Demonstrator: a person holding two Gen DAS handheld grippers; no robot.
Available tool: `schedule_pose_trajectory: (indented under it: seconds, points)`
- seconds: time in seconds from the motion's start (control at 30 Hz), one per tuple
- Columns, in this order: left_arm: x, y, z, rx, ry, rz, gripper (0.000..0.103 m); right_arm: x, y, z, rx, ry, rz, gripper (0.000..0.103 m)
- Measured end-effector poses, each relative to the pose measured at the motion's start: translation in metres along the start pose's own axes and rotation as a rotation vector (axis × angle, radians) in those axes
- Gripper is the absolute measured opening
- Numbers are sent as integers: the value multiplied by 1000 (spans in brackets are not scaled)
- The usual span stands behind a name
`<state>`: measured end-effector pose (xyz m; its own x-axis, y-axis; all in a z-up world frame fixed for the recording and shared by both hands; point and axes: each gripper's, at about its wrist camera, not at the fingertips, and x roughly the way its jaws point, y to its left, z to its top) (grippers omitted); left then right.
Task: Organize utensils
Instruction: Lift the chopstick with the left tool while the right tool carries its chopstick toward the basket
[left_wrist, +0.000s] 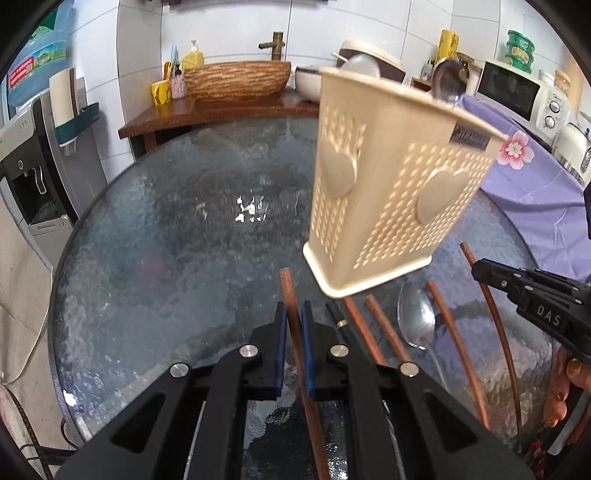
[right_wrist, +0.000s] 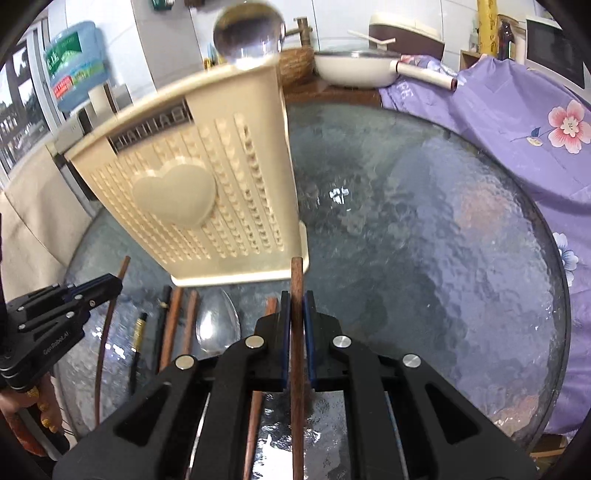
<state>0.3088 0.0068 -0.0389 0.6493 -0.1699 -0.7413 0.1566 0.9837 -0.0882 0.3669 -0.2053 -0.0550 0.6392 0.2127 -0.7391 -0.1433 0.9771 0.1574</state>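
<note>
Left claw (left_wrist: 293, 314): I have it clamped on one brown chopstick (left_wrist: 291, 321), pads tight against the shaft, tip jutting toward 12 o'clock. Right claw (right_wrist: 296, 306): likewise closed on a second brown stick (right_wrist: 296, 295), tip just short of the holder's base. Holder (left_wrist: 388, 184): cream, perforated, heart panels, standing on the glass bench (left_wrist: 166, 221) at 1 o'clock of my left claw and 11 o'clock of my right; two spoon bowls (left_wrist: 448, 83) rise above its rim. Loose stock on the bench in front of the holder: a steel spoon (left_wrist: 415, 317), several brown chopsticks (left_wrist: 362, 328), one black stick (right_wrist: 138, 347) with a gold band. Purple floral cloth (right_wrist: 517, 122) at 2 o'clock in the right view.
</note>
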Motion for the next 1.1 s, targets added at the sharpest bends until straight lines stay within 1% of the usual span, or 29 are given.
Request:
schedule_pose_trajectory:
  seconds: [0.13, 0.37, 0.53, 0.77, 0.93, 1.1]
  points:
    - [-11, 0, 8, 2, -28, -9, 8, -18, -1, 8, 11, -48, 28, 7]
    - [-33, -3, 17, 9, -89, -21, 7, -45, 0, 16, 7, -127, 35, 8]
    - [-57, -8, 21, 14, -143, -37, 7, -71, 5, 17, 5, -190, 57, 7]
    - [-96, -4, 23, 8, -236, -56, 7, -107, 13, 15, -12, -263, 74, 7]
    - [-118, -4, 25, 8, -293, -60, 7, -128, 15, 13, -27, -297, 75, 7]
    - [-125, -7, 23, 19, -310, -67, 7, -137, 19, 11, -42, -302, 77, 7]
